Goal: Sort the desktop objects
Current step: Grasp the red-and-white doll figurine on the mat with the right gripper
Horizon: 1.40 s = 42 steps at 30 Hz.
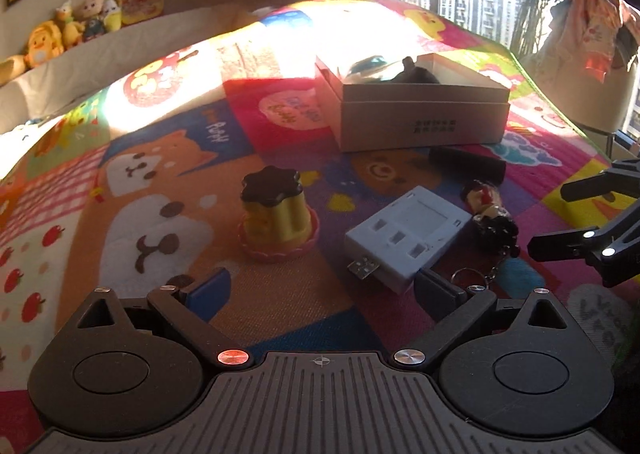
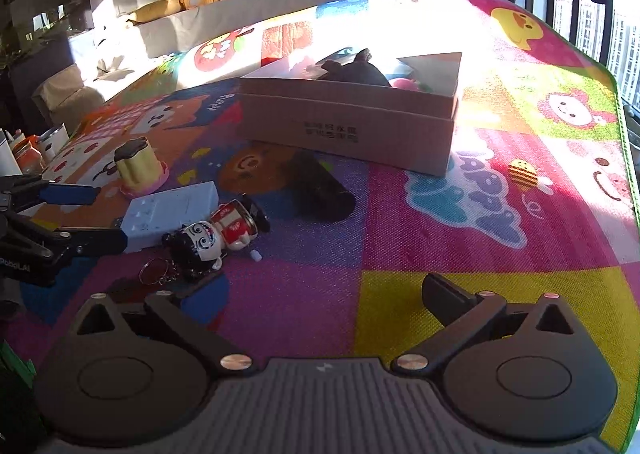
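Now, step in hand: we are judging that we are lining up a pick, with several things already lying in the cardboard box [image 1: 420,113] and four loose things waiting on the play mat [image 2: 440,213] that is covering the table.
Left claw: our left claw [image 1: 320,288] is standing apart and holding nothing; its right finger is sitting just beside, perhaps touching, the near corner of the pale blue adapter [image 1: 404,234].
Right claw: our right claw [image 2: 324,294] is also hanging apart and empty, over bare mat to the right of the keychain doll [image 2: 218,238].
Likely target: we are reading the adapter as the left claw's pick, since it is lying nearest, slightly right of centre between the fingers.
Next move: we are needing to shift the left claw right and forward so both fingers are straddling the adapter's body, not its metal plug, then close.
Adapter's look: it is lying flat and skewed, a squat block with small slots on top and a metal plug sticking out toward us.
Other things: the pudding toy [image 1: 276,213] is standing upright to the left; the dark cylinder [image 2: 324,189] is lying near the box front.
Box place: it is sitting at the far side, open-topped, half in hard sunlight.
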Tool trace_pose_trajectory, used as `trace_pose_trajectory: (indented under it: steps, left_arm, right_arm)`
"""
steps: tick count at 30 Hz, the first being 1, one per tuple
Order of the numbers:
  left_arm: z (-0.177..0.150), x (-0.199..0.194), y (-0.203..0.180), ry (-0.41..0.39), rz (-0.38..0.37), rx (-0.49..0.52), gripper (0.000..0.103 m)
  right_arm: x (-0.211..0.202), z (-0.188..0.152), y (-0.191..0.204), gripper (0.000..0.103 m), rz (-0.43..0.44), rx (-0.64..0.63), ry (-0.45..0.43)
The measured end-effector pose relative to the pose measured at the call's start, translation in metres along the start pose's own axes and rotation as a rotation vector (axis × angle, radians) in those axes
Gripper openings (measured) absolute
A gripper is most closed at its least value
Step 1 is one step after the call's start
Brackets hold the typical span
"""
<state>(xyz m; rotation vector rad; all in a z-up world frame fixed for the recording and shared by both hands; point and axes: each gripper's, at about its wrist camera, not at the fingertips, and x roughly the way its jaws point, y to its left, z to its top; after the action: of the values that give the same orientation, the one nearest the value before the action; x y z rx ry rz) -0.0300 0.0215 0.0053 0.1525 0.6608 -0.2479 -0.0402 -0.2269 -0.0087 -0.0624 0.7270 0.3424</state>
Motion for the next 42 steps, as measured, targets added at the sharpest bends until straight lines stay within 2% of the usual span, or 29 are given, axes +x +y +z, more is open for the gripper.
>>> trace_pose_trajectory:
  steps: [4,8,13,15,17,18,20,23,27,32,35,39,42]
  left_arm:
    - [0.001,0.003,0.011,0.005,0.044,-0.041,0.101]
    - [0.001,0.008,0.019,0.029,0.025,-0.082,0.101]
    - [-0.001,0.005,0.021,0.017,0.020,-0.104,0.101]
    - [-0.001,0.004,0.024,0.011,0.014,-0.125,0.101]
    - [-0.002,0.003,0.028,0.006,0.005,-0.149,0.102]
    - [-0.002,0.002,0.029,0.003,0.000,-0.160,0.102]
    - [-0.002,0.000,0.029,0.000,-0.016,-0.165,0.102]
    - [0.001,0.000,0.019,0.008,-0.112,-0.153,0.102]
    - [0.011,0.011,-0.007,0.039,-0.206,-0.132,0.102]
    - [0.028,0.031,-0.037,0.064,-0.219,-0.063,0.103]
    - [0.037,0.043,-0.052,0.074,-0.213,-0.013,0.103]
    - [0.045,0.058,-0.067,0.074,-0.160,0.078,0.103]
    - [0.048,0.064,-0.069,0.077,-0.156,0.094,0.103]
  right_arm:
    - [0.000,0.004,0.017,0.103,0.005,-0.075,-0.007]
    - [0.000,0.011,0.025,0.103,0.045,-0.100,-0.013]
    - [0.010,0.023,0.047,0.103,0.119,-0.215,-0.031]
    - [0.019,0.028,0.051,0.101,0.146,-0.222,-0.010]
    - [0.027,0.032,0.051,0.086,0.171,-0.207,0.023]
    - [0.029,0.033,0.049,0.067,0.171,-0.195,0.037]
    - [0.023,0.034,0.044,0.066,0.171,-0.160,0.023]
    - [0.008,0.028,0.030,0.066,0.146,-0.121,-0.006]
    - [-0.012,0.015,0.007,0.066,0.034,-0.057,-0.030]
    - [-0.022,0.000,-0.008,0.066,-0.067,-0.008,-0.043]
    - [-0.021,-0.006,-0.008,0.066,-0.056,-0.006,-0.033]
    - [-0.019,-0.009,-0.006,0.066,-0.049,-0.008,-0.026]
    - [-0.019,-0.012,-0.007,0.066,-0.046,-0.012,-0.030]
